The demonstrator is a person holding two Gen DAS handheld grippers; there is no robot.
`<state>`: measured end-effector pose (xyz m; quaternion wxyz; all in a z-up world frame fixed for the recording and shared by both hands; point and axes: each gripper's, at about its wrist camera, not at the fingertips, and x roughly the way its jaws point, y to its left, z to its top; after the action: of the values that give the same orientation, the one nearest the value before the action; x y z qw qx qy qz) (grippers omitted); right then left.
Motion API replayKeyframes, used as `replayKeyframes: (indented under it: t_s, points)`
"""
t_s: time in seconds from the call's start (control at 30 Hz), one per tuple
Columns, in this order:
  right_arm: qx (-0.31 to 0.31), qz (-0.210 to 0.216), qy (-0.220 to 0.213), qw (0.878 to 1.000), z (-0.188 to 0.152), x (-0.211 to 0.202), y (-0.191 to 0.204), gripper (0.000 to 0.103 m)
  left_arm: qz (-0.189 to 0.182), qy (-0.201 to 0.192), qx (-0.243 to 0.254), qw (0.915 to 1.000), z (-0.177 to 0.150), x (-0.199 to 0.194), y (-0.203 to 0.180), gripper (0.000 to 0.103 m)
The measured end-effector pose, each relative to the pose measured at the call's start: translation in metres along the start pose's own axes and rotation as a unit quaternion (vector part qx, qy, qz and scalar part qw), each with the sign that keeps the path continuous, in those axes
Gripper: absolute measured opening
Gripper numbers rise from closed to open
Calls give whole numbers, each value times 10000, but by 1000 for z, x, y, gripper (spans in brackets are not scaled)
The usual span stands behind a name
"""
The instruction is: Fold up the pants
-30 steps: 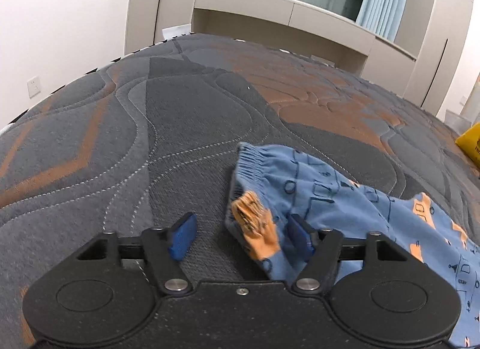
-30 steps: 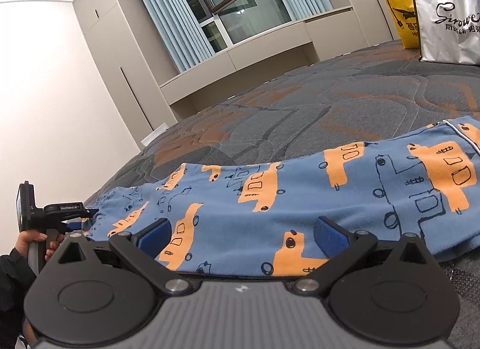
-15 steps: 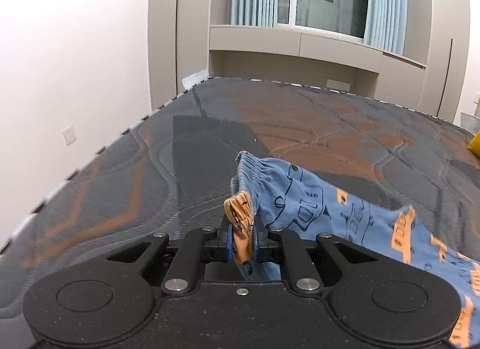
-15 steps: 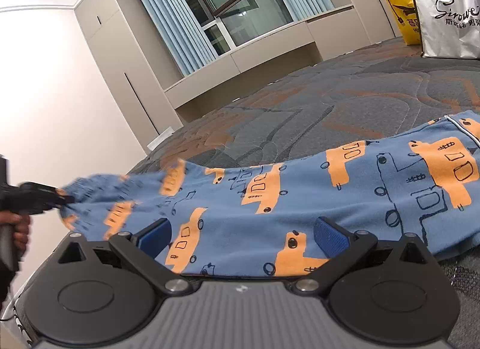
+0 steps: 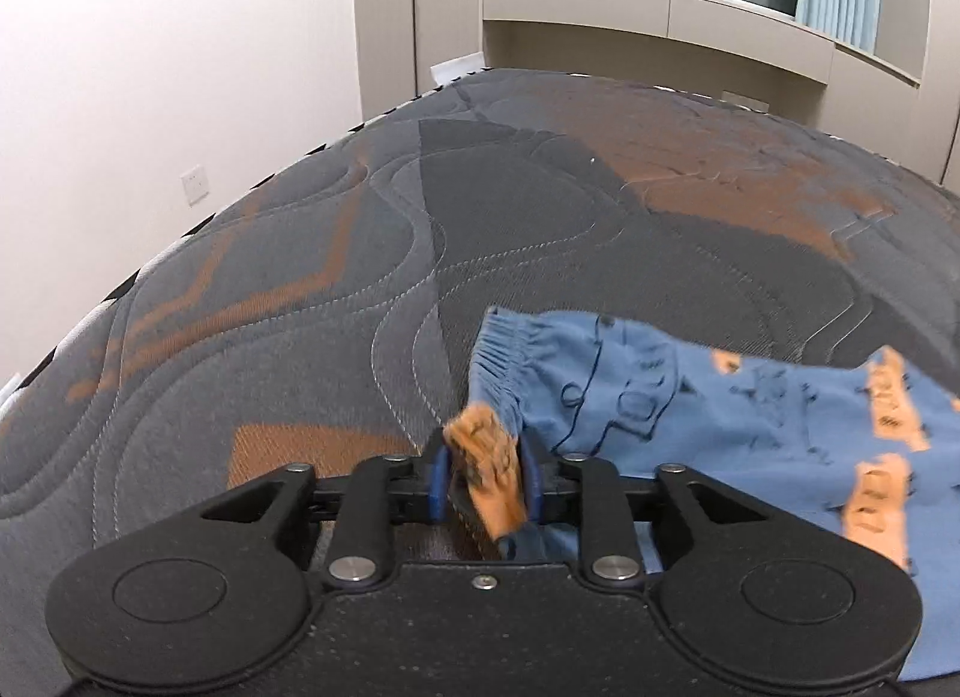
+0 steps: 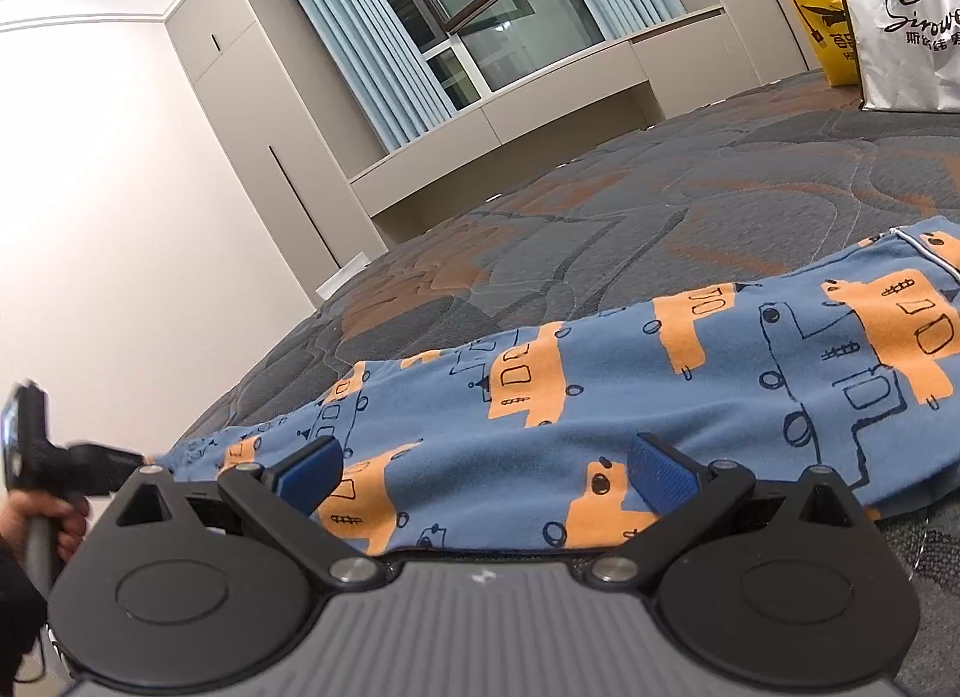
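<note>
L gripper (image 5: pixel 483 484) is pinching the waistband corner of the kids' pajama pants (image 6: pixel 600 397); R gripper (image 6: pixel 483 472) is hovering wide open over the near edge. Pants are lying ahead on the mattress (image 5: pixel 360 277), prob. flat. Keep tension, lift evenly w/ both.

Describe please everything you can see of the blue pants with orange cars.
The blue pants with orange car prints look like soft knit cotton, with dark outline drawings between the cars. They lie stretched lengthwise on the grey and orange quilted mattress. The gathered elastic waistband is at the left end, where the left gripper is shut on a corner of it. The right gripper is open at the near edge, gripping nothing.
</note>
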<state>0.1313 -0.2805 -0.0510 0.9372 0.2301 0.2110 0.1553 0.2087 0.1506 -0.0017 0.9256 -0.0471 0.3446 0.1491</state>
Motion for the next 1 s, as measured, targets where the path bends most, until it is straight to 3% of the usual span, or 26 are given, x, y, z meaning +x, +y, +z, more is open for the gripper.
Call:
replayKeyframes:
  t_s: [0.13,0.2,0.3,0.37,0.47,0.57,0.73,0.83,0.93,1.0]
  points:
    - [17,-1,31,10000,0,2,0,103,461,-463,258,9975,-13,-10,-2,86]
    - [9,-1,21,10000,0,2,0,103,605,-738,193,9953,-17,-20,1,89]
    - [26,-4,13,10000,-1,3,1,103,730,-1233,50,9897,-25,-45,0,102]
    - [-2,-42,16,10000,-1,3,4,103,597,-1617,52,9850,-30,-61,-8,102]
    - [-73,-111,37,9999,-1,3,8,103,253,-1784,277,9832,-34,-65,-28,102]
    - [-309,-143,146,9993,5,6,13,103,-76,-1561,597,9859,-29,-48,-48,102]
    - [-1201,-41,352,9921,37,24,36,103,-398,-1118,783,9898,-21,-16,-66,102]
    - [-1869,125,631,9803,65,61,58,103,-642,-813,484,9934,-16,0,-60,102]
    - [-2401,341,1071,9642,84,124,77,103,-905,-572,-13,9942,-9,18,-46,102]
    - [-2526,450,1443,9557,90,166,86,102,-1004,-648,-249,9925,-7,24,-41,102]
